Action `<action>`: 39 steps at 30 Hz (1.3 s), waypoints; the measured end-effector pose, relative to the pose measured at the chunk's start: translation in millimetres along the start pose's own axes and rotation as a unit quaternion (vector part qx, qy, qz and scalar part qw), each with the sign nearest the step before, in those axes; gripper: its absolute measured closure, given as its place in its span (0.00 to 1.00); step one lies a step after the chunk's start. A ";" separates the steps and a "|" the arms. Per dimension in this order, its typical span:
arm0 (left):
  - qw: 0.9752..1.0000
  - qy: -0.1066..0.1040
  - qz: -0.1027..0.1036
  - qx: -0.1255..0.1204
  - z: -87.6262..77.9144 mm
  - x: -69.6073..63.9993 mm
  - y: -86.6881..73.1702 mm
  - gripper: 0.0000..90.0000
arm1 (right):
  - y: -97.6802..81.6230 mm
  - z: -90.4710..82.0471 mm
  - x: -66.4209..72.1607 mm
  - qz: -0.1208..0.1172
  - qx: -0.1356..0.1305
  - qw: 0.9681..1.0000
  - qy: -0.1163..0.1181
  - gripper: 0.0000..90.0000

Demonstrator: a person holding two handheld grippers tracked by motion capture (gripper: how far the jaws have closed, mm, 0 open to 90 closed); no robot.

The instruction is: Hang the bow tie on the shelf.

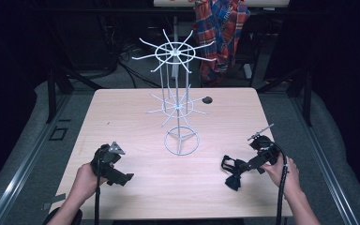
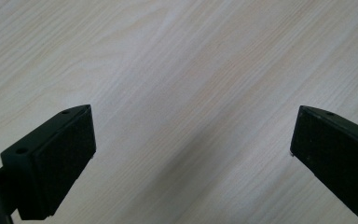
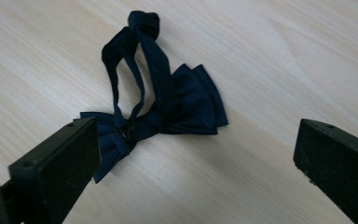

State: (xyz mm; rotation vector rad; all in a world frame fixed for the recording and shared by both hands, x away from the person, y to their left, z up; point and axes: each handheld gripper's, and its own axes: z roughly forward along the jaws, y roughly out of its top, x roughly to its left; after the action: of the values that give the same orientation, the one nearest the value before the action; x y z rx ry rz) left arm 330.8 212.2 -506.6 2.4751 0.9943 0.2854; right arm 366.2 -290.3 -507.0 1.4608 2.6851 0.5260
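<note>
A dark navy bow tie [image 3: 186, 105] with a looped strap lies flat on the wooden table [image 1: 136, 112], near the front right [image 1: 233, 177]. My right gripper [image 3: 196, 123] hovers just above it with its jaws spread wide, the bow tie between and just beyond them, touching neither pad. In the high view the right gripper [image 1: 247, 165] points left toward the tie. My left gripper [image 1: 122, 178] rests low at the front left, open [image 2: 193, 116] over bare wood with nothing between its fingers.
A white wire display rack [image 1: 180, 105] with two tiers of radiating arms stands on a ring base at the table's middle. A small dark spot [image 1: 207, 99] sits behind it. A plaid shirt [image 1: 220, 33] hangs beyond the far edge.
</note>
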 end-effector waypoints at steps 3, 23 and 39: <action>1.000 -0.001 0.000 0.000 -0.8 0.2 -0.5 0.00 | 3.3 0.4 4.5 -0.006 -0.009 1.000 0.001 0.00; 1.000 -0.001 0.003 0.002 -0.4 -0.3 0.0 0.00 | 13.0 13.2 19.3 -0.038 -0.020 0.999 -0.016 0.00; 1.000 -0.004 0.001 0.001 0.3 -0.9 0.2 0.00 | 21.5 23.0 25.8 -0.033 -0.056 0.997 -0.030 0.21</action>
State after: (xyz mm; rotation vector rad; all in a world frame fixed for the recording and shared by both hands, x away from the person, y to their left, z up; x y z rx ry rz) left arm 330.4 211.4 -506.8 2.4774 0.9888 0.2762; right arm 373.7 -252.1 -518.7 1.3341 2.6010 0.6070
